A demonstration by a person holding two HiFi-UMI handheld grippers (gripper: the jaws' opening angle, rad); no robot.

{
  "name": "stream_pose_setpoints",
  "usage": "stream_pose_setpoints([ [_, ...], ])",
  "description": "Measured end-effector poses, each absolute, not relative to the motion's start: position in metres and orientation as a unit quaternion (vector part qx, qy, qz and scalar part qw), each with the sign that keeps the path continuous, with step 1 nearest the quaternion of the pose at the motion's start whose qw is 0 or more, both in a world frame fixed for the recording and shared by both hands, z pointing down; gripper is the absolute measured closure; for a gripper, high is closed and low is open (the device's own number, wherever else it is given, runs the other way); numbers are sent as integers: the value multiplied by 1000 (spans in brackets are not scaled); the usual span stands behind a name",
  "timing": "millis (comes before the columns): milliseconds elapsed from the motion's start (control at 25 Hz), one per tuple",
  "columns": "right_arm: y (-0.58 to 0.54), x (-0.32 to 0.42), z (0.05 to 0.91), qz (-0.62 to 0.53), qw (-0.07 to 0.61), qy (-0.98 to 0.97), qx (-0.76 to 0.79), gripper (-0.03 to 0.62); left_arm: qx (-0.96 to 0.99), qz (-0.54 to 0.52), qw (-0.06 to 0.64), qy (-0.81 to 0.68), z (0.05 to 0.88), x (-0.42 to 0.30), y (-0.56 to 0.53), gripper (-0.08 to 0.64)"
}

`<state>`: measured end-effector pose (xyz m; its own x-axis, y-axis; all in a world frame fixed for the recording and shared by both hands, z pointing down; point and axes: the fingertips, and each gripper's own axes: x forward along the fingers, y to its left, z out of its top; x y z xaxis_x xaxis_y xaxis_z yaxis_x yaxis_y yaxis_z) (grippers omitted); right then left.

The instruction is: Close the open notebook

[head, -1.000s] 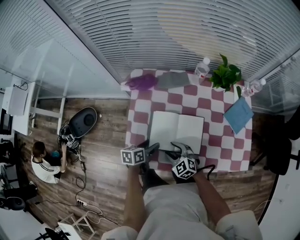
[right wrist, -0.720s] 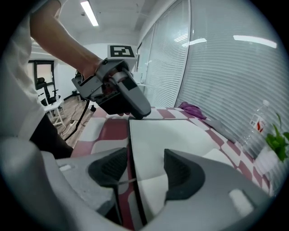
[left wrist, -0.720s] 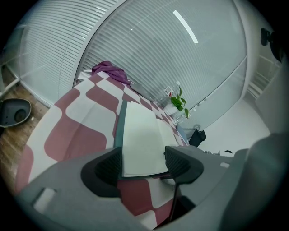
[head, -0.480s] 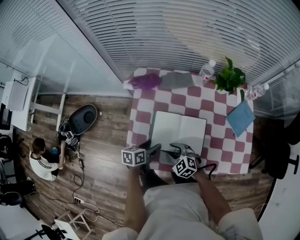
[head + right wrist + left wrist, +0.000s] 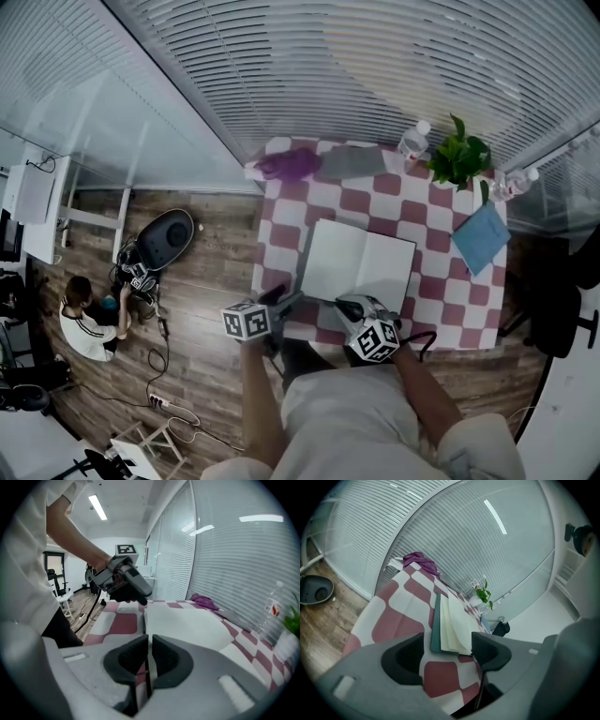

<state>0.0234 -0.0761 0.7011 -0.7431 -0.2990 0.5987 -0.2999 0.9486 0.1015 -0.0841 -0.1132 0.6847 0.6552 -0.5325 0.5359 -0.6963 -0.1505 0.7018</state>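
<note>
The right gripper (image 5: 149,645) jaws have just been closed onto the near edge of the open notebook (image 5: 187,625). The left gripper (image 5: 447,644) is held open (notebook corner just ahead, untouched) above the worktop (image 5: 391,620).

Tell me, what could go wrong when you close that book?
The right tool has just closed on a thin edge of the notebook; lifting only a page might crease or tear it. The left tool stands open at its corner and could get in the way of the cover.
</note>
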Motion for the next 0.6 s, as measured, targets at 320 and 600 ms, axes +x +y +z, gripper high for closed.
stream_pose_setpoints([
  [320,-82,31,688,9,261,-946,193,566,763,102,516,-376,699,-53,-125,253],
  [600,-79,32,687,-10,280,-941,189,565,793,49,508,-333,669,-22,-137,256],
])
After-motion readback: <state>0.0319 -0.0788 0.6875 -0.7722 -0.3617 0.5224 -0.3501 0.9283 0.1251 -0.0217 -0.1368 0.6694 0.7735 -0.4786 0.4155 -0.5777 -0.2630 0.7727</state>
